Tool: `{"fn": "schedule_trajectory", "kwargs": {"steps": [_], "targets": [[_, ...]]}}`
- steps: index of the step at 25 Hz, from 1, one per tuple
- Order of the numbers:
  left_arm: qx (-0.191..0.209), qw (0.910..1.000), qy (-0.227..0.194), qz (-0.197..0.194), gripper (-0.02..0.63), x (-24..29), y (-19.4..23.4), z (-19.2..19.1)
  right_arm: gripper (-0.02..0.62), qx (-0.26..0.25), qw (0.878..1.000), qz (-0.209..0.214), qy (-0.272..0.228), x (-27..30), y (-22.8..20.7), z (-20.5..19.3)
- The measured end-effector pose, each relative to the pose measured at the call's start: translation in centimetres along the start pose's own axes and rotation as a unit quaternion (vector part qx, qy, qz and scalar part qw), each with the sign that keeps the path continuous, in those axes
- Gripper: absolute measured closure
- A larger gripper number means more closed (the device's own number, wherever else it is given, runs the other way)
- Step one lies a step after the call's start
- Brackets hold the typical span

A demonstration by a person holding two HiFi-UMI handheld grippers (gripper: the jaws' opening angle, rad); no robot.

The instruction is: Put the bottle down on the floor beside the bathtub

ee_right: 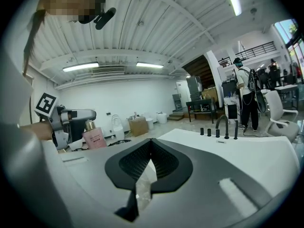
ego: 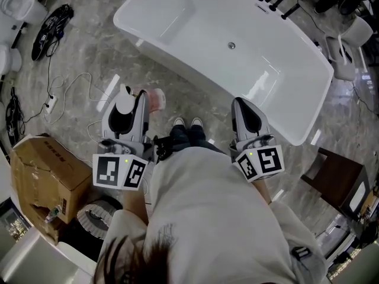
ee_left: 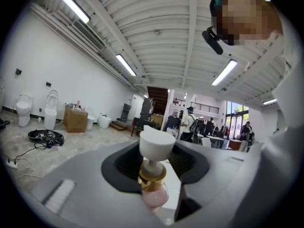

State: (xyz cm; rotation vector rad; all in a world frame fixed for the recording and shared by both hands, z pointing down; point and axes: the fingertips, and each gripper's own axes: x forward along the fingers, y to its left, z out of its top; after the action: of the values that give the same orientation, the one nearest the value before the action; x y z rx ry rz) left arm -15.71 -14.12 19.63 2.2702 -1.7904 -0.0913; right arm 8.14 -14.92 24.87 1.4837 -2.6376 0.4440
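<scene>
A person stands with shoes [ego: 188, 123] at the white bathtub's [ego: 177, 28] near side. The left gripper [ego: 133, 96] holds a pink bottle [ego: 155, 100] over the marble floor [ego: 89, 52]; the right gripper [ego: 243, 103] hangs at the tub's rim. A cardboard box [ego: 44, 170] sits near left, cables beyond it.

Grey marbled floor [ego: 89, 52] fills the frame below me. The white bathtub [ego: 195, 28] stands on it across the upper middle, and my shoes [ego: 186, 123] are planted just beside its near wall. A cardboard box [ego: 44, 176] sits at lower left. A coil of black cables [ego: 50, 29] lies at upper left, with a white power strip [ego: 51, 103] and loose cords below it. A brown stool [ego: 334, 179] stands at lower right.
</scene>
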Motion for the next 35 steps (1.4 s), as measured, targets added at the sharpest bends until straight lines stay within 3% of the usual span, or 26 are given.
{"fn": "schedule_trajectory", "kwargs": {"steps": [7, 13, 26, 35], "targets": [[0.021, 0.9991, 0.022, -0.030, 0.402, 2.7, 2.5, -1.5, 0.597, -0.006, 1.000, -0.006, 0.022, 1.2, 1.2, -0.9], [0.013, 0.9976, 0.053, -0.042, 0.402, 5.8, 4.7, -5.9, 0.597, 0.007, 0.999, -0.012, 0.048, 3.0, 1.0, -3.4], [0.025, 0.9935, 0.098, -0.052, 0.402, 11.2, 8.4, -21.3, 0.597, 0.005, 0.996, -0.018, 0.085, 7.4, -0.1, -10.6], [0.011, 0.9905, 0.131, -0.041, 0.402, 13.5, 10.1, -31.4, 0.597, 0.021, 0.995, -0.014, 0.101, 9.9, -1.0, -17.1]]}}
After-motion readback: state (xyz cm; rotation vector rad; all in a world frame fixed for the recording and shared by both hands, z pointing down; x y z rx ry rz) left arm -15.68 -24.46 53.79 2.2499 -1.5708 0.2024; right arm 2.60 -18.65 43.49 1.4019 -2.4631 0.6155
